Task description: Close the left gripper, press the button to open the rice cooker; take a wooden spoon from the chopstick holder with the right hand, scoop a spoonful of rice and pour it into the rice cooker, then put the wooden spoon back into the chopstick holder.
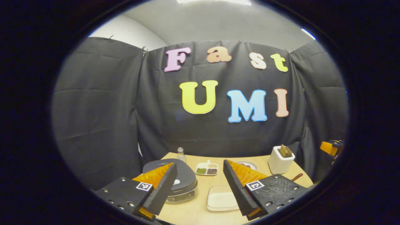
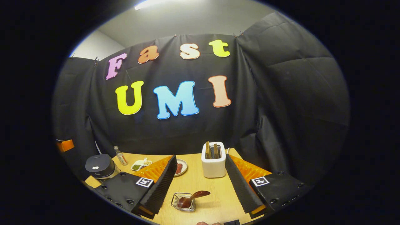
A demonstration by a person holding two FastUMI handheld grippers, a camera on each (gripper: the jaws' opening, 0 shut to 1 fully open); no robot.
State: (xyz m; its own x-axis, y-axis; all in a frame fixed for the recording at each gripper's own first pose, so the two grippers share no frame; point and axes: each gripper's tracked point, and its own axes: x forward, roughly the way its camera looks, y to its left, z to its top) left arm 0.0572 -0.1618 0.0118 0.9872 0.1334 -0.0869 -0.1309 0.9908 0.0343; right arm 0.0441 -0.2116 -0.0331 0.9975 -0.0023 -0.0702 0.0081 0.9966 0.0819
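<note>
The dark grey rice cooker (image 1: 184, 179) stands at the table's left with its lid down and a white button (image 1: 177, 182) on top. It also appears far left in the right gripper view (image 2: 100, 167). My left gripper (image 1: 200, 165) hovers open just above and in front of the cooker. A wooden spoon (image 2: 193, 197) lies tilted in a small wire chopstick holder (image 2: 183, 202), just below and between the open fingers of my right gripper (image 2: 200, 157). A white tray of rice (image 1: 222, 200) sits right of the cooker. The spoon's handle (image 1: 297, 177) pokes out past my left gripper's right finger.
A white toaster (image 2: 214, 164) with two slices stands behind the holder. A divided dish of grains (image 1: 207, 169), a small bottle (image 1: 180, 154) and a plate (image 2: 180, 167) sit toward the back. The wooden table (image 2: 206, 187) ends close to the black cloth wall.
</note>
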